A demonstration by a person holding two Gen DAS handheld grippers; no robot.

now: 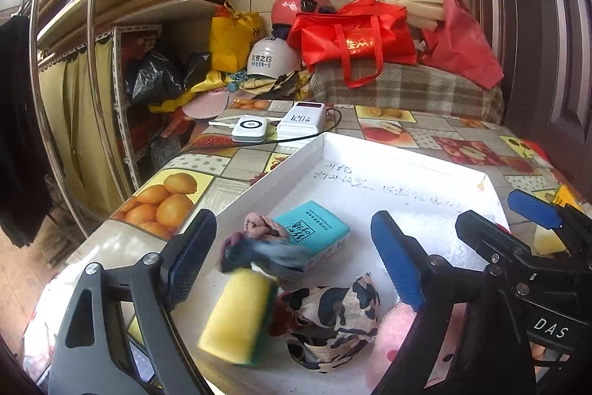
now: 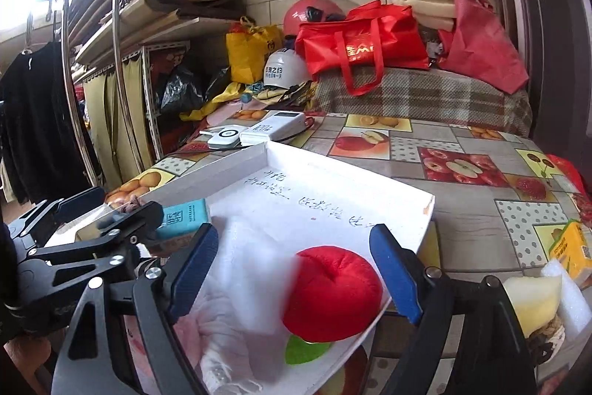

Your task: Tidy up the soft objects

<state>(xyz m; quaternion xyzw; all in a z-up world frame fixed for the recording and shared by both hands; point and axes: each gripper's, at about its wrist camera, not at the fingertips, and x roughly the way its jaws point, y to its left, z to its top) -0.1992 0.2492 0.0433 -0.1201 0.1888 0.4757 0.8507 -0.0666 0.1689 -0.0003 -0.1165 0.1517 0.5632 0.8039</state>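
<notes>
A white tray (image 1: 407,169) lies on the fruit-print table. In the left wrist view it holds a yellow-green sponge (image 1: 238,315), a cow-print cloth bundle (image 1: 333,321), a teal tissue pack (image 1: 318,228) and a pink-blue knotted cloth (image 1: 259,239). My left gripper (image 1: 292,269) is open above them, holding nothing. In the right wrist view my right gripper (image 2: 296,269) is open over the tray (image 2: 333,195), above a red plush apple (image 2: 333,291) and a white-pink cloth (image 2: 229,321). The sponge and apple look blurred.
Two white power banks (image 1: 273,124) with a cable lie behind the tray. Red bags (image 1: 355,36), helmets and foam sit on a plaid bench at the back. A yellow tissue pack (image 2: 571,250) and foam pieces (image 2: 536,295) lie at the table's right edge.
</notes>
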